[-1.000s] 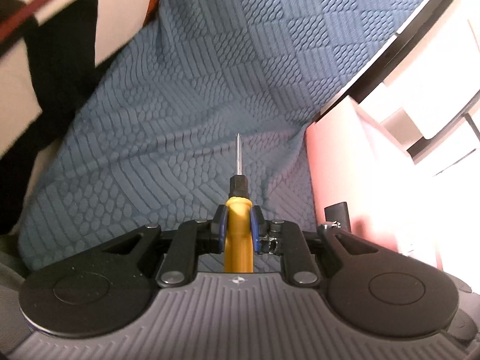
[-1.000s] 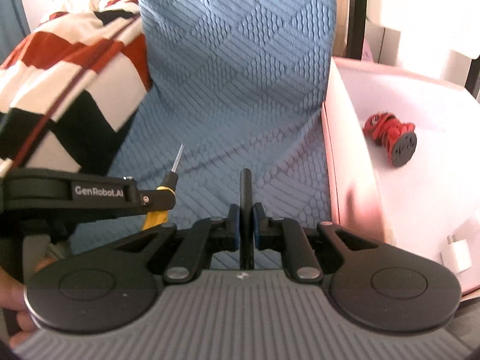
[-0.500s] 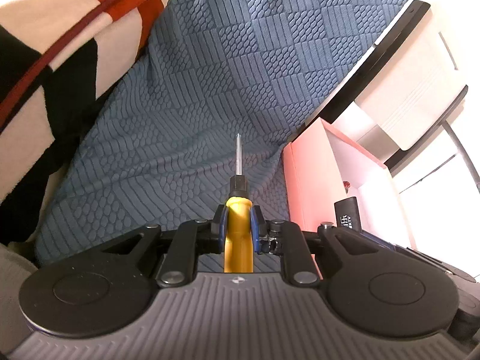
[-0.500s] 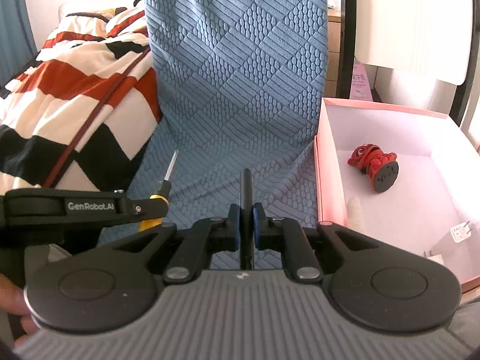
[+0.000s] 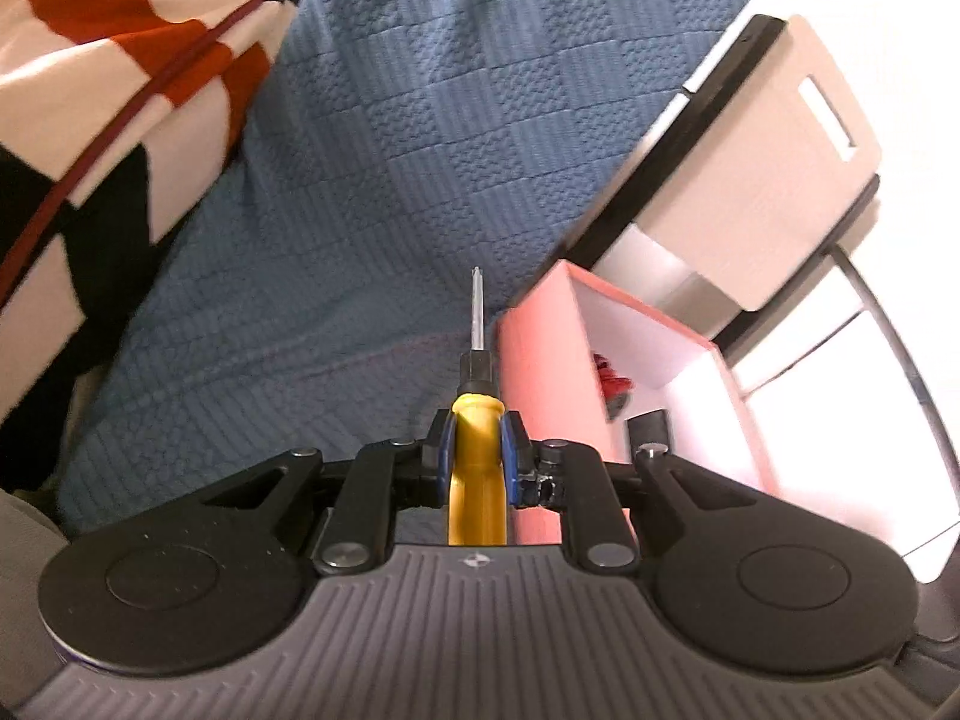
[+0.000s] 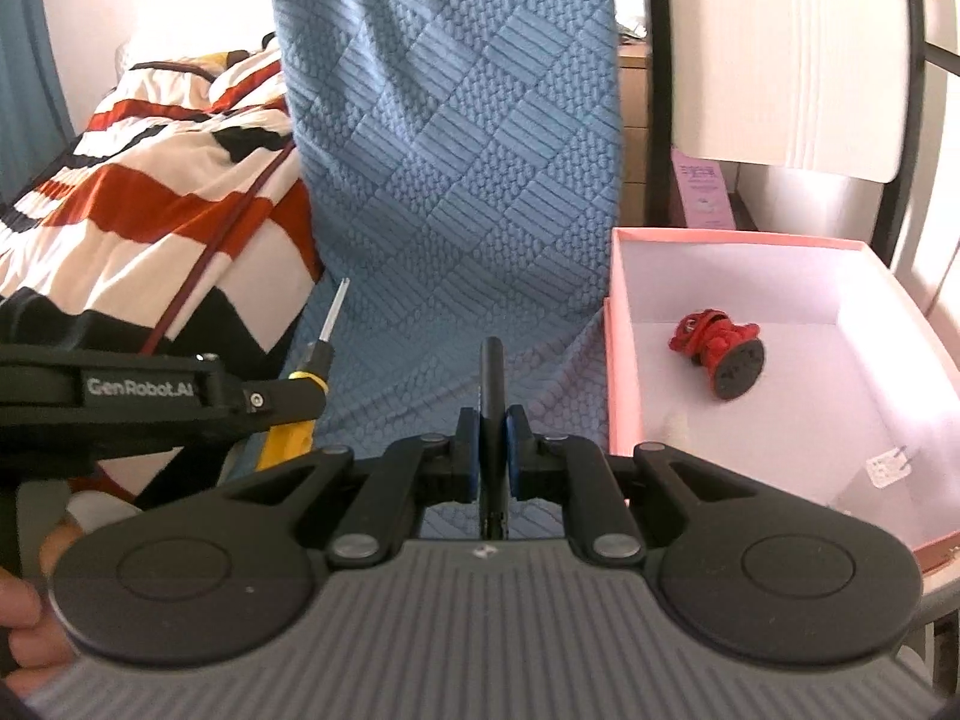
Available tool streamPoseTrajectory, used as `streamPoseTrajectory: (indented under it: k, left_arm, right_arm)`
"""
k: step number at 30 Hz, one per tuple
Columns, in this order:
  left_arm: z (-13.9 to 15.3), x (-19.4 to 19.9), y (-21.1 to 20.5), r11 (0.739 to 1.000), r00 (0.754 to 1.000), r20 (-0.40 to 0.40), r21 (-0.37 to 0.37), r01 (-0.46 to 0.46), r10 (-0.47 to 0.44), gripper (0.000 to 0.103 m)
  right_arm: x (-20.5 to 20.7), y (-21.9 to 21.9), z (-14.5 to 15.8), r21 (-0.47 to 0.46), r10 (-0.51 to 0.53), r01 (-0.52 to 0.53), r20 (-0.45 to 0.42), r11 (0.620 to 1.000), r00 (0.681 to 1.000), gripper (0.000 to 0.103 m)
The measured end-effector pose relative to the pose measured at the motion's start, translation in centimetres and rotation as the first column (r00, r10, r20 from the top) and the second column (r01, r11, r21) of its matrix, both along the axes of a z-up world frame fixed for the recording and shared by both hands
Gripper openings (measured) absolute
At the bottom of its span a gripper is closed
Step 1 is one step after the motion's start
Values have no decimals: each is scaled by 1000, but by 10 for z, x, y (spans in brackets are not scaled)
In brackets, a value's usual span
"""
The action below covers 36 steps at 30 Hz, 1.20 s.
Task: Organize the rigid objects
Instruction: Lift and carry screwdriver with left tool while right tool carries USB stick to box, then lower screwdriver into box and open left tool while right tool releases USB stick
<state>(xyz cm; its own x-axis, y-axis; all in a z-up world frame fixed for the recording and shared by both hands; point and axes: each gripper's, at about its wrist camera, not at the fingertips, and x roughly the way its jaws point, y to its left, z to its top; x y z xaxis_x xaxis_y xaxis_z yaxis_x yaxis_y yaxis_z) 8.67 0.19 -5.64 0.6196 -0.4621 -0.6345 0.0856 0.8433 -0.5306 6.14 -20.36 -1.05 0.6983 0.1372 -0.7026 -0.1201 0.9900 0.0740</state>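
Both claws have risen and pulled back since a second ago, so the pink box now shows whole in the right view and its inside shows in the left view. Left claw point(image 5: 476, 450) clamped on screwdriver point(image 5: 477, 468), blue pads point(image 5: 442, 450) pressed on both sides of the yellow handle, black collar and metal shaft pointing far, tip over the blue cover point(image 5: 420, 150). Right view shows the same left claw point(image 6: 282, 402) from the side at left, screwdriver point(image 6: 312, 372) angled up and far, handle poking out below the claw. Right claw point(image 6: 493, 456) clamped on a thin black stick point(image 6: 493, 378), upright between the pads; cannot tell what it is. Box point(image 6: 621, 372) sits right of the cover, just beside it, open top, white inside. Red toy point(image 6: 720, 348) lies on its side in the far part of the box, black round base facing near-right. Small white tag point(image 6: 888, 468) at the near right of the box floor. In the left view the box point(image 5: 546, 372) is just right of the screwdriver, and the toy point(image 5: 612, 381) peeks over its wall. Striped blanket point(image 6: 150, 228) at left on the bed, red, white and black. White chair back point(image 6: 780, 48) behind the box at far right. Bare fingers point(image 6: 24, 630) on the left claw's handle at the bottom left.
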Motion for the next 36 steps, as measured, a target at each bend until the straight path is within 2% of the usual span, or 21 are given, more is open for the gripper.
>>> streamPoseTrajectory:
  k: [20, 23, 30, 36]
  left_arm:
    - [20, 12, -102, 988, 988, 13, -14, 156, -156, 19]
    - [16, 16, -118, 984, 984, -4, -9, 179, -179, 19]
    - [0, 34, -157, 972, 972, -26, 12, 234, -234, 19]
    - [-17, 55, -186, 961, 959, -75, 32, 276, -273, 19]
  right_arm:
    - [-7, -80, 25, 12, -125, 125, 27, 992, 992, 12]
    - [-5, -100, 22, 40, -172, 172, 2, 984, 985, 12]
    - [4, -130, 7, 41, -215, 216, -37, 975, 976, 12]
    - [23, -149, -14, 47, -239, 245, -108, 968, 965, 13]
